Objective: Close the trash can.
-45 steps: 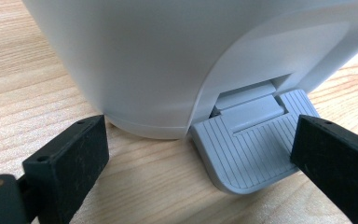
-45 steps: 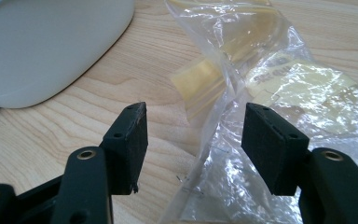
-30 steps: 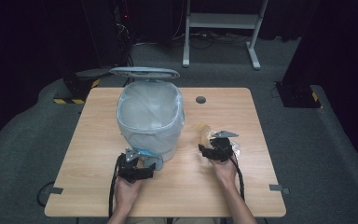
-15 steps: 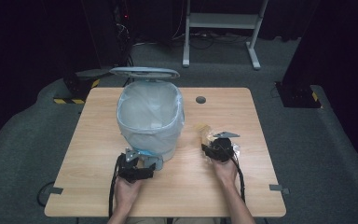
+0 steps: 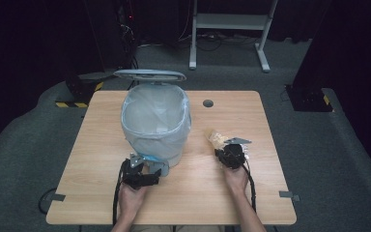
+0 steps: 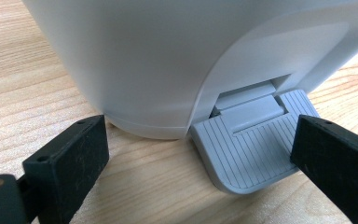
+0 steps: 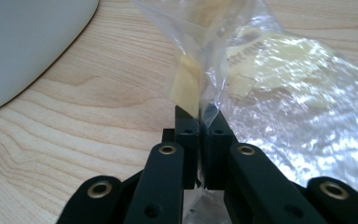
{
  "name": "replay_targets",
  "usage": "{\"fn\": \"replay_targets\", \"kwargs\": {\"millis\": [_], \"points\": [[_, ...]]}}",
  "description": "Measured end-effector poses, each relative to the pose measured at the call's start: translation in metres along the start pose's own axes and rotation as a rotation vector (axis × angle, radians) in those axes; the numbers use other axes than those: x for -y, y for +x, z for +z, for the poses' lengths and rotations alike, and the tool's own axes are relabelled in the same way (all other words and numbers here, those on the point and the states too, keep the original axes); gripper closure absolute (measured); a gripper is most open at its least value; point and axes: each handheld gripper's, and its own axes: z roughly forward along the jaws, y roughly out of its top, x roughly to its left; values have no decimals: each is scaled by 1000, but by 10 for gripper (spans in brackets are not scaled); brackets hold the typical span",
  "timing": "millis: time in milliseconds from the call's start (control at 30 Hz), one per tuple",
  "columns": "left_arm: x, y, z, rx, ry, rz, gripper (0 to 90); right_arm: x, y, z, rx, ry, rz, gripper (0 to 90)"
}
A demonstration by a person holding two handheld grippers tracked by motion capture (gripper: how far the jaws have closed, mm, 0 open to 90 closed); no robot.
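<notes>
Clear plastic bag [image 7: 242,88] is pinched between the right gripper's [image 7: 199,116] closed jaws.

The table [image 5: 101,145] has a pale wood-grain top with a smooth, matt finish. The bin [image 6: 168,56] is smooth white plastic with a soft sheen; its pedal [image 6: 247,154], at the lower right of the left gripper view, is grey ribbed plastic. A thin, cloudy plastic liner [image 5: 155,116] lines the bin. The bag [image 7: 279,88] is clear, crinkled, glossy film, and what lies inside looks pale yellow, perhaps bread. The floor [image 5: 38,145] looks like rough grey carpet.
</notes>
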Motion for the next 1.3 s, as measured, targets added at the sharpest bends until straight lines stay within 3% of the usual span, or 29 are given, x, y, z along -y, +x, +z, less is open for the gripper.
{"fn": "replay_targets", "kwargs": {"millis": [100,233,667,900,1300], "points": [[0,0,0,-5,-1,4,45,1,-2,-3,-10,-16,24,882],[0,0,0,-3,-4,7,45,0,-1,-14,-15,-37,19,884],[0,0,0,-4,-3,5,48,-2,10,-49,-35,-74,-84,885],[0,0,0,-3,-3,5,48,-2,14,-60,-42,-96,-96,886],[0,0,0,-13,-3,7,49,-6,21,-81,-65,-122,-162,886]]}}
